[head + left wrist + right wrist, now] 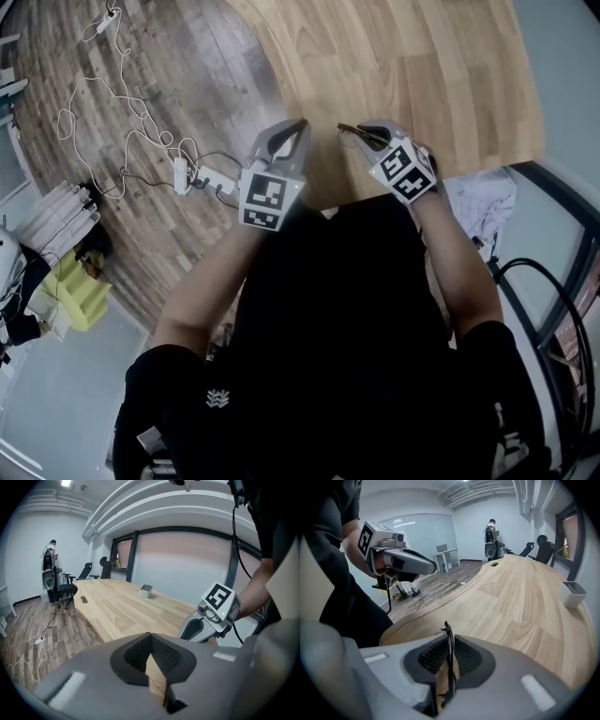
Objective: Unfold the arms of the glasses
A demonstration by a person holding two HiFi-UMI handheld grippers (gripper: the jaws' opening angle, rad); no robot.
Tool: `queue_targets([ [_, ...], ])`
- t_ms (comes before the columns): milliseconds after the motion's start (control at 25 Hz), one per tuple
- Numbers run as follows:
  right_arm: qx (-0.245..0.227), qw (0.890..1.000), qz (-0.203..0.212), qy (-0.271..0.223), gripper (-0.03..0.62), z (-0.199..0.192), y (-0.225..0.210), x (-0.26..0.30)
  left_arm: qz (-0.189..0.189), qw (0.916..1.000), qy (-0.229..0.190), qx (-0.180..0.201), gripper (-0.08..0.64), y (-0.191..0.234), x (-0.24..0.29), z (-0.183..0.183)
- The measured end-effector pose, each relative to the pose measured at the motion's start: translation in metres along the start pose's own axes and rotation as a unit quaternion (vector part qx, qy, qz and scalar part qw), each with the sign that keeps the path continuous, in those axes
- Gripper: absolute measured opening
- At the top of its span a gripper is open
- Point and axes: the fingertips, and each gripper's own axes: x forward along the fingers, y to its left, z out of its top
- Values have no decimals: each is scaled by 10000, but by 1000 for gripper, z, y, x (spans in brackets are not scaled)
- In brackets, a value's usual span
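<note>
The glasses [449,660] show edge-on as a thin dark frame pinched between the pads of my right gripper [448,637], which is shut on them. In the head view the glasses [353,131] stick out leftward from my right gripper [373,134], above the near edge of the wooden table [422,66]. My left gripper [297,128] hovers a short way to their left, its jaws closed to a point. Seen from the left gripper view, my left gripper [150,637] holds nothing, and the right gripper [199,626] is close by on the right. I cannot tell whether the arms are folded.
A small grey box [146,589] stands far out on the table; it also shows as the grey box [573,593]. On the floor to the left lie white cables and a power strip [199,175]. Office chairs [65,588] stand at the table's far end.
</note>
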Motion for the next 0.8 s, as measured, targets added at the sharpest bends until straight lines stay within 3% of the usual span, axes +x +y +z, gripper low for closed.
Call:
queue_targets([
  [400,-24,10000,-69,-43,15,2,2,-7,-37,10000,73,-35,6,-1,1,-9],
  [680,-158,9977,-338,-568,15,14,6,-31,-411,9989,-157,127,6,-19,11,0],
  [800,-180,9954,-406,-849,14,16,9,-40,-784,9965,-218,195,33,-37,16,4],
])
